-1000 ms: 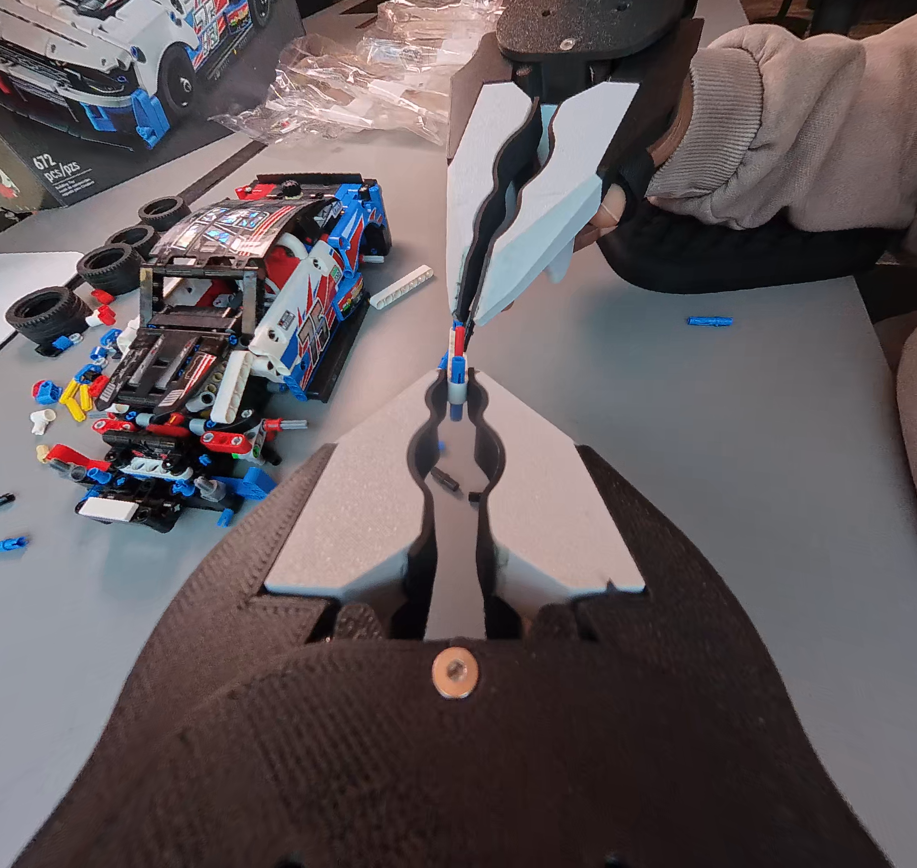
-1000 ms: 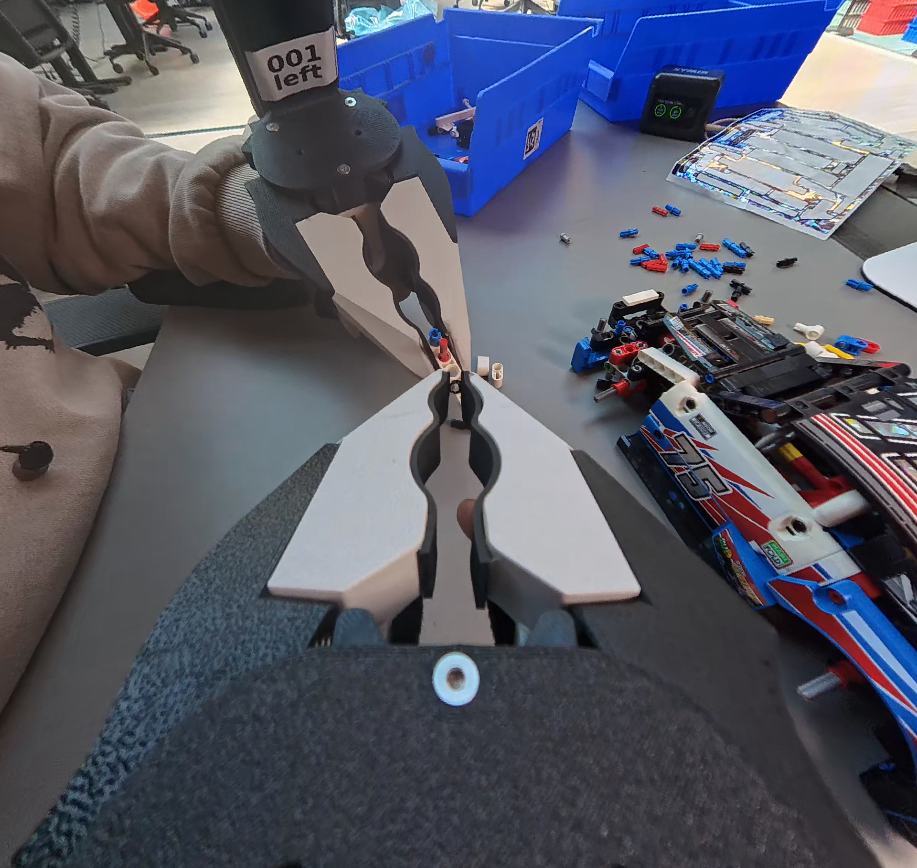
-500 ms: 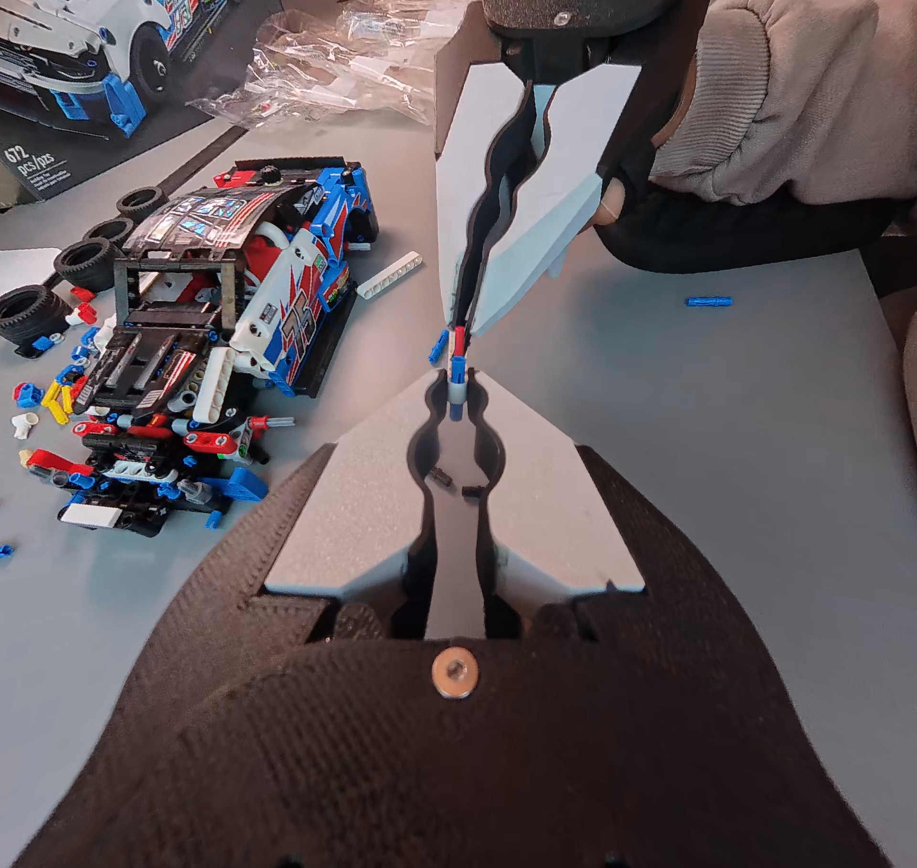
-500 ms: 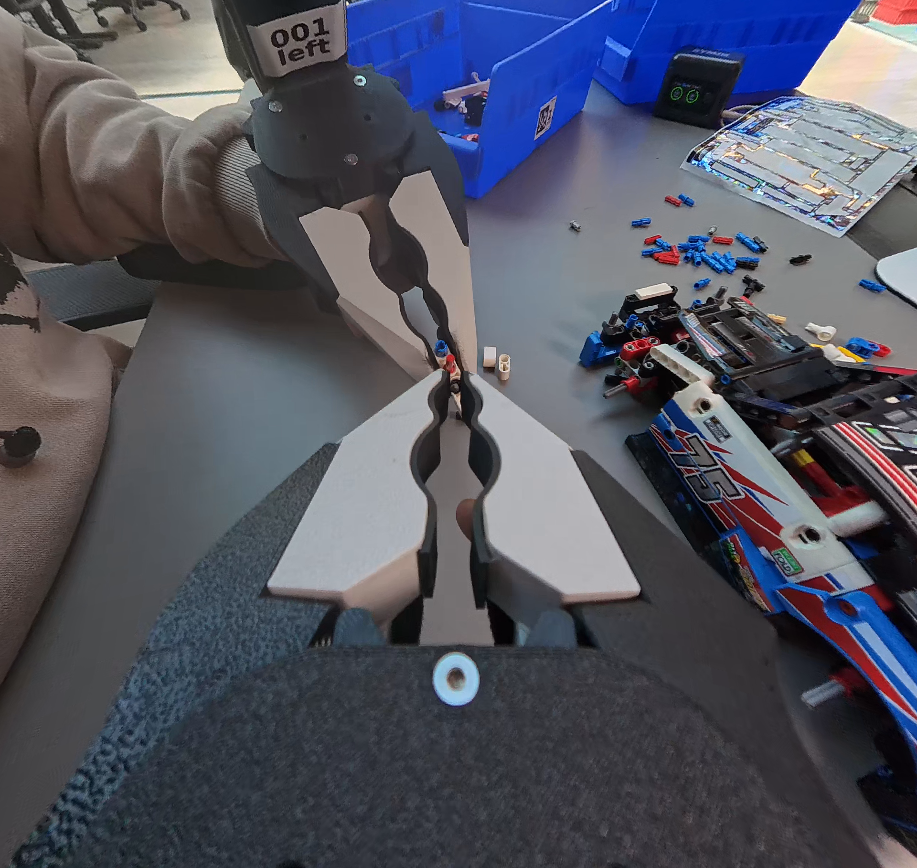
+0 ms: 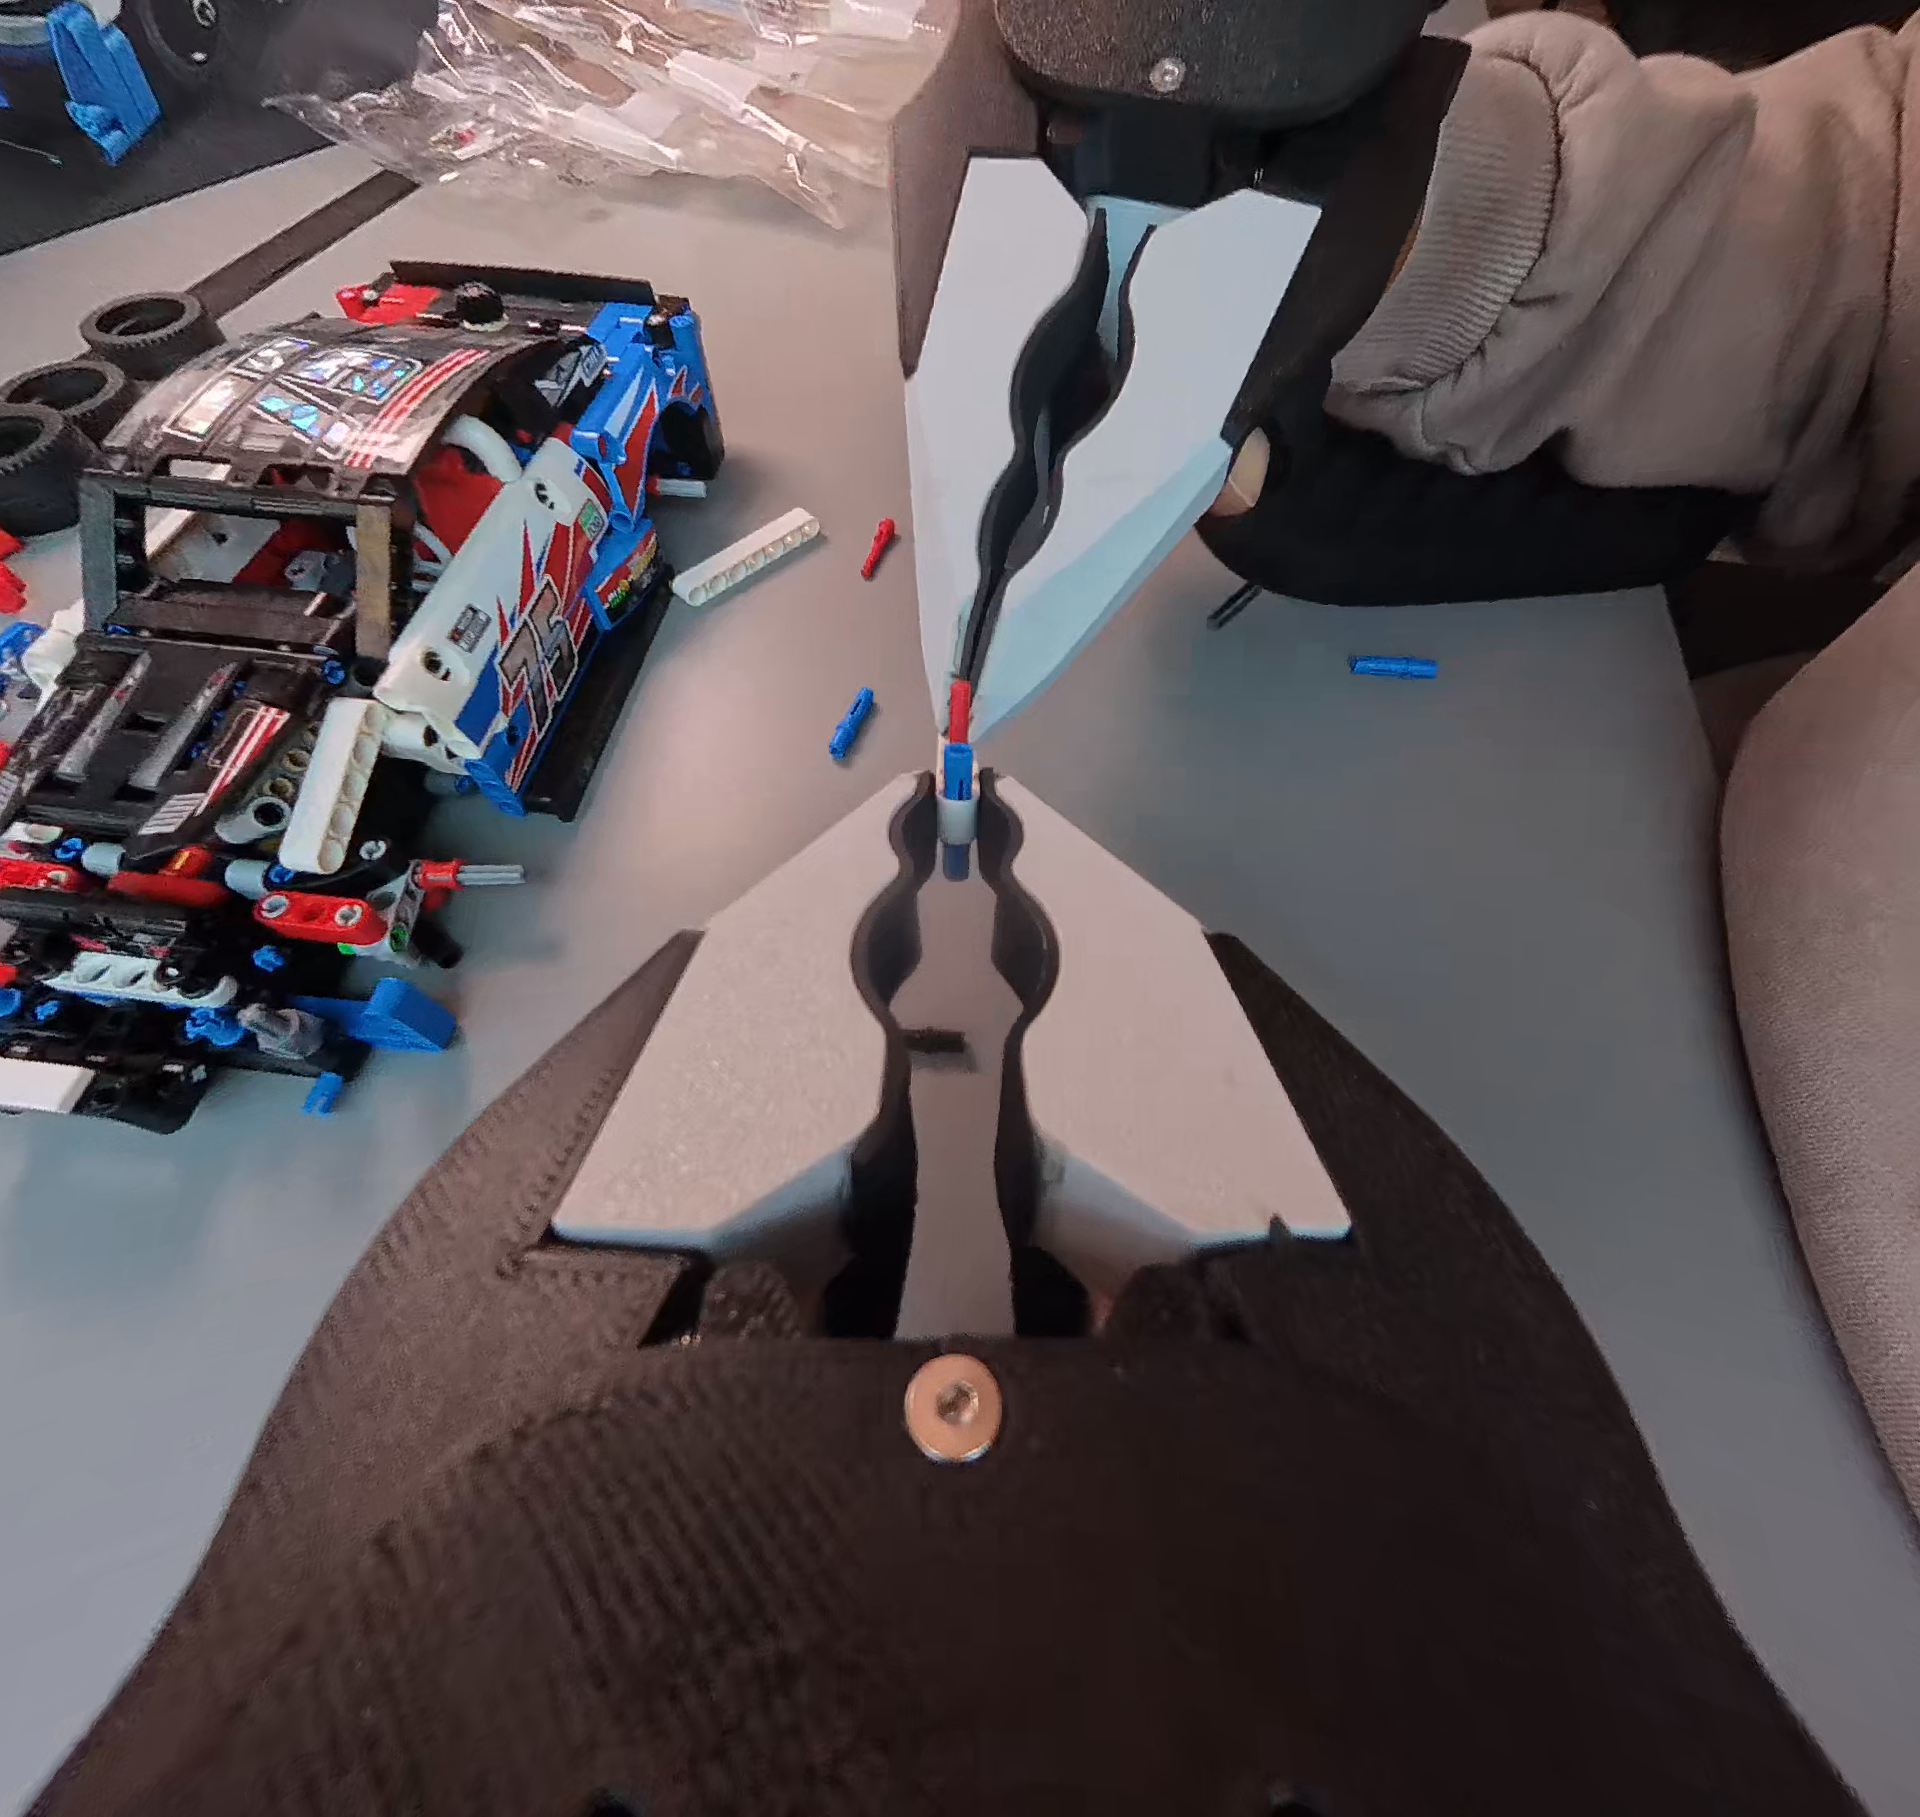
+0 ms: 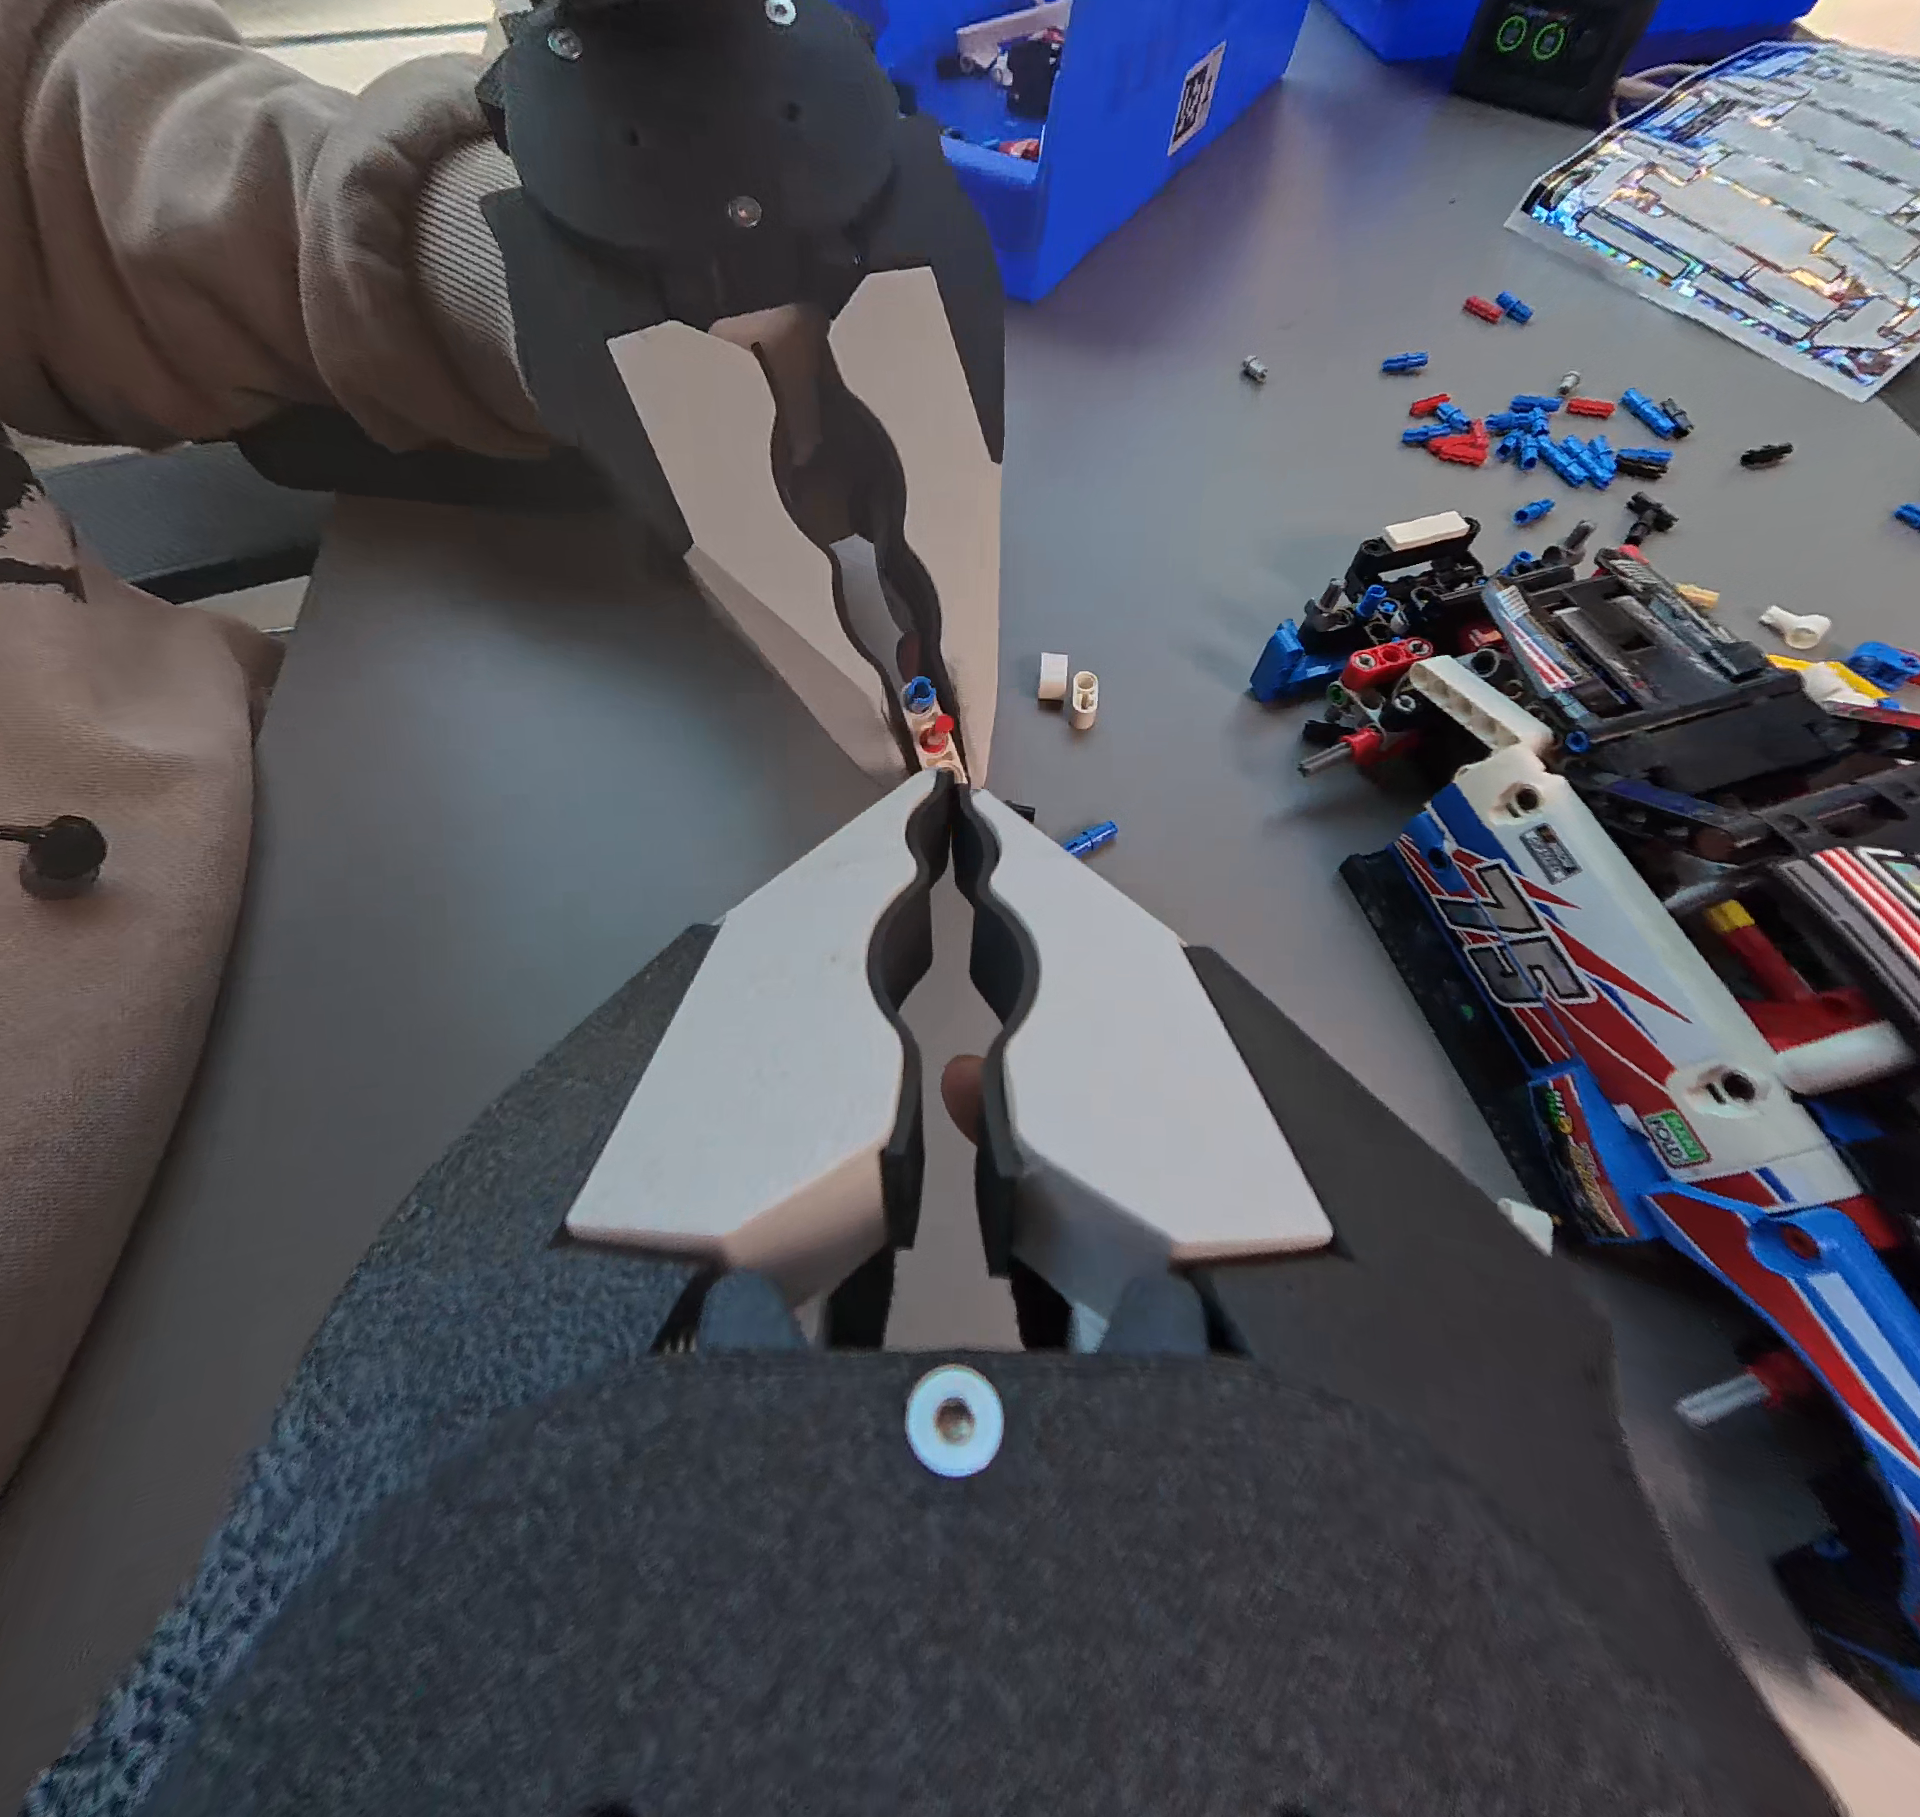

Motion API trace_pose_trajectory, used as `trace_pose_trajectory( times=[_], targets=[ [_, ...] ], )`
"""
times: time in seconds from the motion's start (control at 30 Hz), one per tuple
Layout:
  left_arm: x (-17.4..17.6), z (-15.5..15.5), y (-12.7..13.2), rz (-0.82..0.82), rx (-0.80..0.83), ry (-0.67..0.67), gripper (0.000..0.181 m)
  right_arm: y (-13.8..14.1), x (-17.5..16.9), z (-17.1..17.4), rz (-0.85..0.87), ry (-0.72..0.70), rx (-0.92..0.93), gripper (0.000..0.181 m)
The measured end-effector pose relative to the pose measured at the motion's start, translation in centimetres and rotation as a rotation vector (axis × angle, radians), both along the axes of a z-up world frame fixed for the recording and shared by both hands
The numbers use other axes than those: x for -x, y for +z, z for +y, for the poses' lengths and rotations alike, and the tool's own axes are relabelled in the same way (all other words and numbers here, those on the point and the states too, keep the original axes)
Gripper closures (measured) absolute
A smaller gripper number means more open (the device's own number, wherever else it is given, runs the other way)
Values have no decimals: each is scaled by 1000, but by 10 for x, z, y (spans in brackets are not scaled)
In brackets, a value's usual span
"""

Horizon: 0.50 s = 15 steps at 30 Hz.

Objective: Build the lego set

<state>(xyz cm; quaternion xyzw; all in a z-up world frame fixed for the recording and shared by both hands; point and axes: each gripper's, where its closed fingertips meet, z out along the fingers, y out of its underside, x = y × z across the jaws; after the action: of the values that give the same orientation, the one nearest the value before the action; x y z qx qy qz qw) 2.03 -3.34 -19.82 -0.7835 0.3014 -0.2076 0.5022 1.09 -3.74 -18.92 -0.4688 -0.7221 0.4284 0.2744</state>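
L wrist view: left gripper (image 5: 956, 780) tips nearly closed, pinching small grey-blue connector piece (image 5: 957, 803). Right gripper (image 5: 961, 702) opposite, tips clamped on red pin (image 5: 960, 705), pin end meeting connector piece. Part-built lego car (image 5: 343, 645) on grey table (image 5: 1299, 915), well to left; loose blue pin (image 5: 851, 723) between.

R wrist view: right gripper (image 6: 952, 782) tips pressed together, red pin hidden behind them. Left gripper (image 6: 940, 728) w/ connector piece (image 6: 932, 728) touching tips. Lego car (image 6: 1621, 853) at right; blue bins (image 6: 1101, 84) behind.

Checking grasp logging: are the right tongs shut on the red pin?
Shut on it: the right tongs pinch the red pin at their tips.
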Motion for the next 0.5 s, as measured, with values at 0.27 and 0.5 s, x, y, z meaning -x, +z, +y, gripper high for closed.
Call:
trace_pose_trajectory(
  times=[0.27, 0.5],
  targets=[
    [17, 6, -7, 21, 34, 76, 176, 44, -3, 43, 204, -137, -1, 181],
    [11, 4, -19, 74, 46, 47, 176, 66, -55, 34, 145, -11, 14, 170]
  ],
)
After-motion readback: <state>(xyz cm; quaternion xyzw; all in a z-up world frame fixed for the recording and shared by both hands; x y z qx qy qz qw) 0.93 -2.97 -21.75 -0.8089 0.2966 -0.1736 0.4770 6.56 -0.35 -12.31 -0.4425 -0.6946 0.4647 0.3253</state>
